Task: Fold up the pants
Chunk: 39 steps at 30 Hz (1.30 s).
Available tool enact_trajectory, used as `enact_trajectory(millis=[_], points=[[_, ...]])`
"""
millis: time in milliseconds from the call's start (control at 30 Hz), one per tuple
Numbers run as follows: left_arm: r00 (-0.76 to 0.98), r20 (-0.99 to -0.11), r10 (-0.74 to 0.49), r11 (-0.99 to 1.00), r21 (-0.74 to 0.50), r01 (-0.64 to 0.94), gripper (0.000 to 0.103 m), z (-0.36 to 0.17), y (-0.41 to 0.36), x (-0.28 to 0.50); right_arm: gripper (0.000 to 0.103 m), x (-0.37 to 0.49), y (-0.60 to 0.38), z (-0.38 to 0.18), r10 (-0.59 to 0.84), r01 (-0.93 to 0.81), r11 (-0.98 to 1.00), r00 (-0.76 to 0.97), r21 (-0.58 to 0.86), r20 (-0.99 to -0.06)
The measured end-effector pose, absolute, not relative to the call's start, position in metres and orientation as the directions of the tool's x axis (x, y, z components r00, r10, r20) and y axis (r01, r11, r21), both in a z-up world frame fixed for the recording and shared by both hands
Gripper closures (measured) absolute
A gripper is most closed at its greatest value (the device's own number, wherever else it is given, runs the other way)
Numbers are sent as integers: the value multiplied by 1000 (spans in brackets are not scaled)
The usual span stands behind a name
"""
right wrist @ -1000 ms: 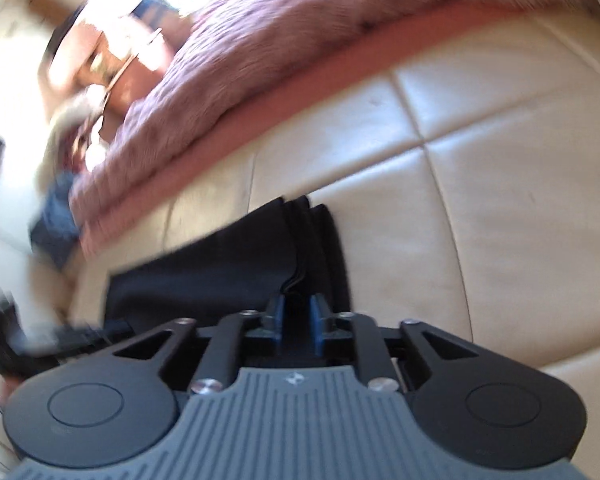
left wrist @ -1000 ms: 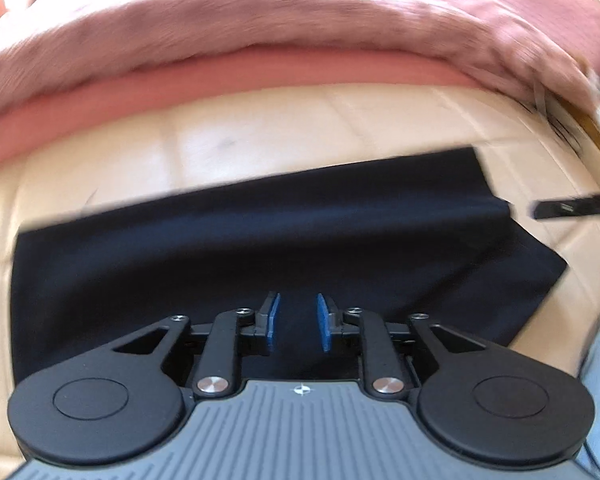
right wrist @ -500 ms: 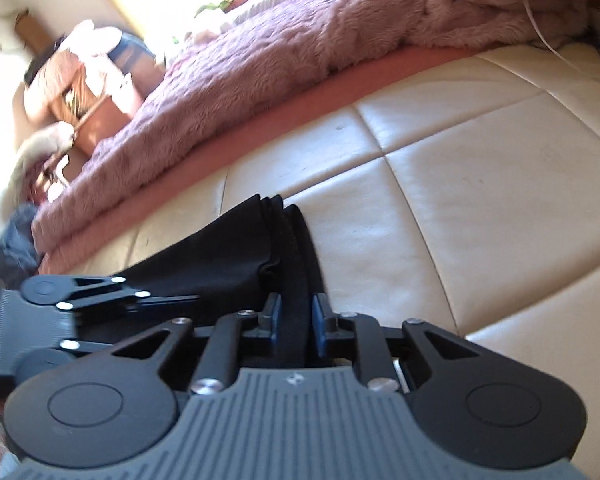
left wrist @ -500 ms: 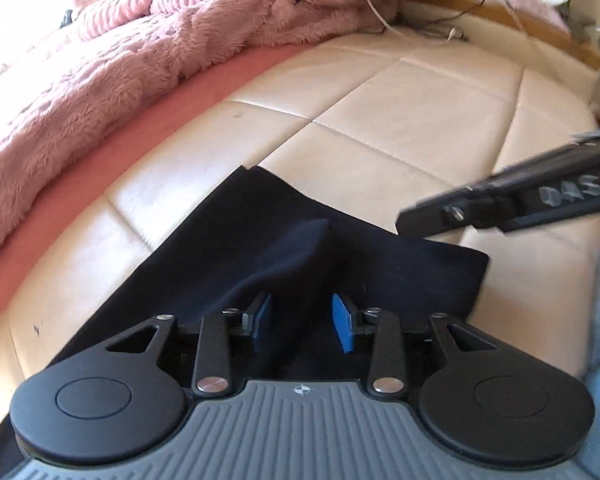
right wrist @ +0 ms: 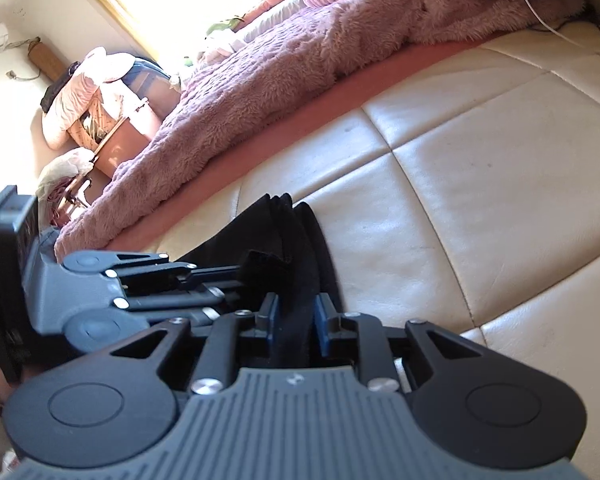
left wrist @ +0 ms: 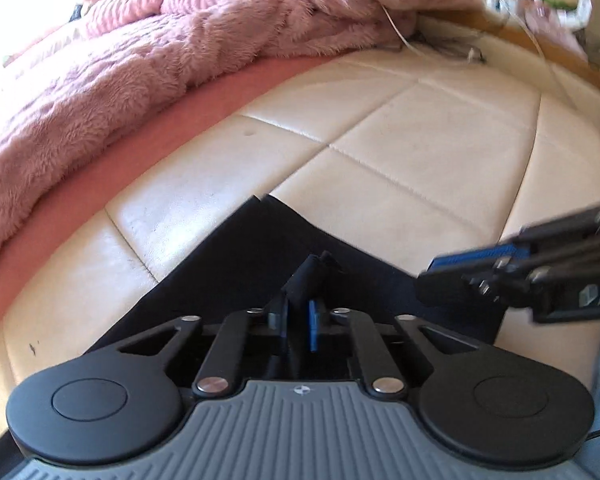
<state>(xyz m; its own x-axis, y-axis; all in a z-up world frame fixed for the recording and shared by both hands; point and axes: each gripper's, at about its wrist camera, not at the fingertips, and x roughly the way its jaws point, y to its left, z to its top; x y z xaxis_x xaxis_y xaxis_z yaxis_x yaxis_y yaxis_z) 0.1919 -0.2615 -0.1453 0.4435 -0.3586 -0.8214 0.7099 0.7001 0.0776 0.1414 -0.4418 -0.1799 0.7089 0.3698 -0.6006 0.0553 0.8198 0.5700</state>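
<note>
Pants (left wrist: pixel 236 276) lie folded on the cream cushion (left wrist: pixel 440 152), long axis running leftward from both grippers, left gripper (left wrist: pixel 299 316) closing on one corner beside right gripper (right wrist: pixel 295 316), clamped on the layered edge.

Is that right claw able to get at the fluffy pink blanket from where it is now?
Probably not right away. The right claw is clamped on a bunched edge of the black pants, and the pink blanket lies farther back across bare cream cushion. Nothing blocks the way, but it would have to let go first.
</note>
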Motion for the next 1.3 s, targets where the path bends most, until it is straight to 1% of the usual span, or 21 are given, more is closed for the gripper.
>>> enact_trajectory(millis=[67,167,267,300,400,500,633,700,800,900,967,1000,1033,1100,1233,1300], points=[[420,-823,-383,703,35,710,95,-135,-256,195,86,141,-440,-180,363,56,826,708,561,-605],[340,-831,-440,692,-72,718,96,-122,-248,202,86,141,-439,-178,362,44,830,715,556,-598],[223,-858,-462,692,-192,696,94,-124,-244,217,85,141,-436,-175,361,28,838,720,545,-593],[227,-856,-464,708,-204,676,94,-126,-242,221,85,142,-435,-175,355,31,843,718,537,-598],[266,-848,-458,748,-206,632,94,-129,-236,229,85,143,-433,-176,343,40,853,709,521,-616],[317,-833,-454,771,-190,608,95,-124,-232,230,85,145,-431,-172,344,16,863,715,505,-609],[337,-812,-477,779,-213,590,95,-112,-225,237,85,156,-422,-164,364,-67,885,719,461,-593],[348,-808,-475,778,-201,596,95,-108,-223,238,84,165,-418,-163,381,-110,890,710,442,-592],[355,-801,-481,783,-210,586,95,-106,-219,241,83,180,-409,-161,405,-201,903,695,380,-595],[358,-794,-492,786,-228,575,95,-105,-215,242,81,199,-399,-170,430,-272,902,641,335,-636],[359,-790,-497,785,-233,574,95,-103,-212,242,81,209,-395,-180,405,-277,914,619,296,-673],[359,-788,-500,785,-237,573,95,-103,-211,243,81,212,-395,-184,400,-275,916,619,291,-675],[358,-786,-505,784,-244,571,95,-102,-210,243,86,212,-397,-185,408,-275,913,618,301,-672],[357,-778,-517,782,-258,568,95,-101,-209,245,103,212,-399,-184,416,-274,909,614,313,-671],[355,-771,-529,769,-259,584,95,-100,-210,244,103,204,-410,-173,456,-245,886,610,394,-648],[349,-773,-530,766,-260,588,95,-103,-213,245,103,199,-415,-165,460,-211,880,602,425,-653]])
